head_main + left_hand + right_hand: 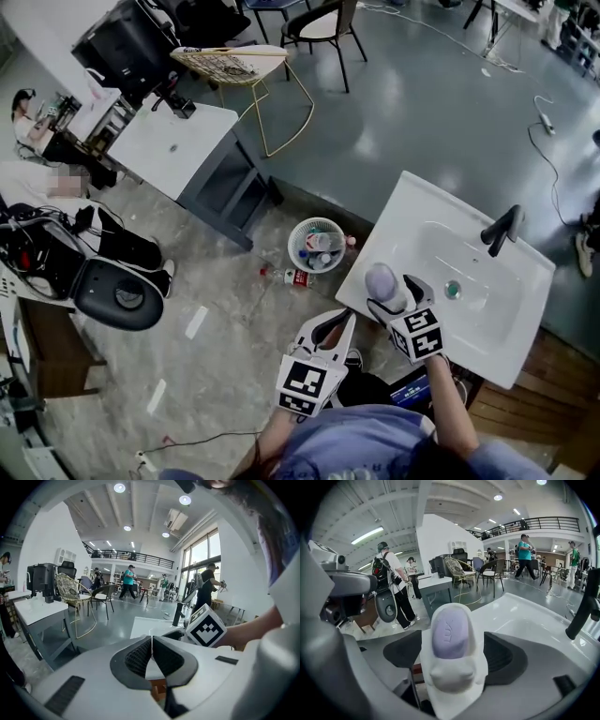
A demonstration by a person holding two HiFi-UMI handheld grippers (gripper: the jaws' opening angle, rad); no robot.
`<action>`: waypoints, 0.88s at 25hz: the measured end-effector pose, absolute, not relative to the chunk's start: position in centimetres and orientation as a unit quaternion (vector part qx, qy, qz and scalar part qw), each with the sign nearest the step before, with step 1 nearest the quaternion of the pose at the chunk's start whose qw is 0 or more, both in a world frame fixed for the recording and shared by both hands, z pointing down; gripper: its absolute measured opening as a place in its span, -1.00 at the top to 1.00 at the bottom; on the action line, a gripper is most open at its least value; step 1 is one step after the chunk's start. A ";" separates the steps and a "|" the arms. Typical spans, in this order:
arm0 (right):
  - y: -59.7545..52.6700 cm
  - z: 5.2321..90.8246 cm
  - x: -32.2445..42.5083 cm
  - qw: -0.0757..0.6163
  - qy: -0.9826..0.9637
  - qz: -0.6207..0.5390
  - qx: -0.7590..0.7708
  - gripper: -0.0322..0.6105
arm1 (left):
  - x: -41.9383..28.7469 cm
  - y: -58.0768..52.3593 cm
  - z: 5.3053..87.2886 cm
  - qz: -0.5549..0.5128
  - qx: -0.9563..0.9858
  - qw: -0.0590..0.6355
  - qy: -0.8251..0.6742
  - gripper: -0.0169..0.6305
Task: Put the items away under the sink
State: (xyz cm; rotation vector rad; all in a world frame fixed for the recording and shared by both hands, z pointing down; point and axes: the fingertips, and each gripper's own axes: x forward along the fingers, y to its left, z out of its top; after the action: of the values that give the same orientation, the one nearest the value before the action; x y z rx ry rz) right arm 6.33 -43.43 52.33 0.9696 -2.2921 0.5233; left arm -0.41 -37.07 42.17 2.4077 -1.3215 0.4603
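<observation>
Sink (412, 211): white, filling the right of the head view, with a black faucet (502, 228) standing at the far side of the basin.

Wastebasket (317, 246): round, sitting on the floor just beside the sink's left edge, with rubbish lying in it.

Left gripper (345, 321): hovering off the sink's near-left corner and pointing toward it. In the left gripper view its jaws are pressing together with nothing between them (151, 641). The right gripper's marker cube is showing just beyond its tips.

Right gripper (397, 298): reaching over the sink's near-left corner and angling down. In the right gripper view its jaws are standing wide apart, one dark pad (405, 651) on each side of the soap dish (457, 677). The dish is filling almost the whole gap, but the pads are not looking clamped on it.

Soap dish: white, sitting on the sink rim at that near-left corner, left of the basin and between the right gripper's jaws.

Soap (450, 632): purple oval bar lying in the dish, with embossed lettering facing up.
</observation>
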 end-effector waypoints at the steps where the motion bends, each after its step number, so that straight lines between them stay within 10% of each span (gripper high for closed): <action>1: -43.7 52.7 6.2 0.302 -0.860 0.194 0.361 -0.34 | -0.5 -37.1 42.3 0.164 0.850 0.178 -0.468 0.89; 22: -45.1 56.5 4.4 0.334 -0.846 0.188 0.371 -0.39 | -2.7 -37.3 43.3 0.177 0.838 0.187 -0.481 0.89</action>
State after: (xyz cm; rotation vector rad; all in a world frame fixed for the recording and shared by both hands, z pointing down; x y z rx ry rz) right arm 4.38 -45.07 56.48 0.9678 -2.2073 0.4917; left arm -2.68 -37.31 43.26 2.3601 -1.3528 0.4996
